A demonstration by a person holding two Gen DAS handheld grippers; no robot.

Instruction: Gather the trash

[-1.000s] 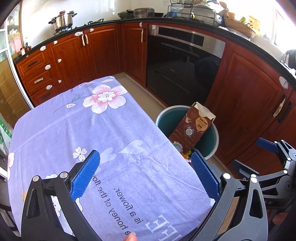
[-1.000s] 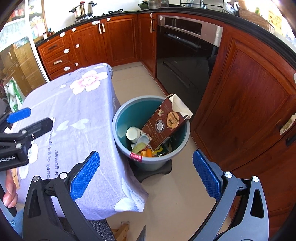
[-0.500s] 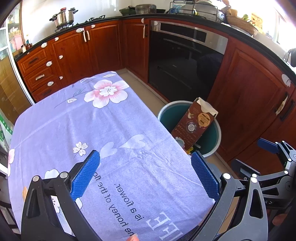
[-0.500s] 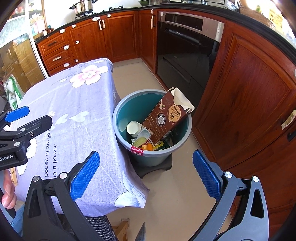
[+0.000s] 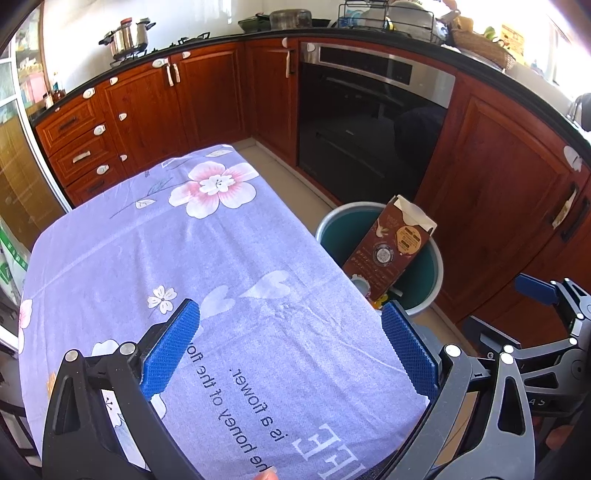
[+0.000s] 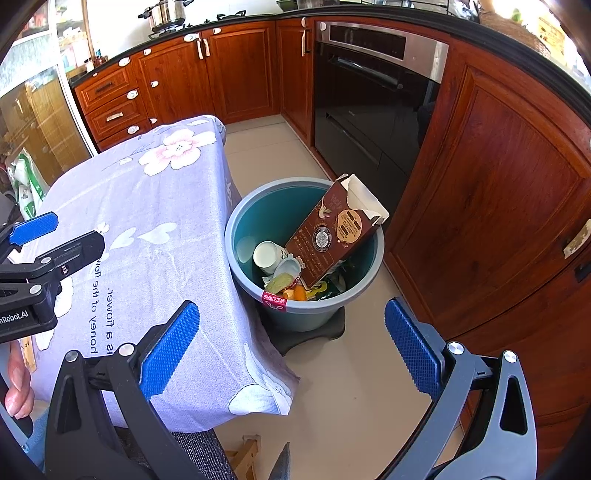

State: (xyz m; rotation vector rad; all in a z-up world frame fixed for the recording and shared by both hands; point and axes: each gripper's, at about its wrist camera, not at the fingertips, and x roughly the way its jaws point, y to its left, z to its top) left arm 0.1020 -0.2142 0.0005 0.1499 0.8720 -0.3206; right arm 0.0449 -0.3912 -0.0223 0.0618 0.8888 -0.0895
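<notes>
A teal bin [image 6: 332,310] stands on the floor beside the table [image 6: 155,206]. In it a brown carton [image 6: 332,232] leans against the far rim, above a white cup [image 6: 266,254], a lid and orange scraps. From the left wrist view the bin [image 5: 430,280] and carton [image 5: 391,251] show past the table's right edge. My left gripper [image 5: 291,350] is open above the purple flowered tablecloth [image 5: 184,240], holding nothing. My right gripper [image 6: 291,347] is open and empty over the floor, in front of the bin. The left gripper's fingers [image 6: 33,225] appear at the left of the right wrist view.
Red-brown cabinets [image 6: 498,192] and a black oven [image 6: 365,103] wrap around the bin on the far and right sides. A pot [image 5: 127,35] sits on the stove. The bin rests on a dark base [image 6: 306,338]. A person's hand [image 6: 16,391] shows at lower left.
Both grippers have drawn back and up a little, so the bin and table look slightly farther off. The carton and trash in the bin have not moved.
</notes>
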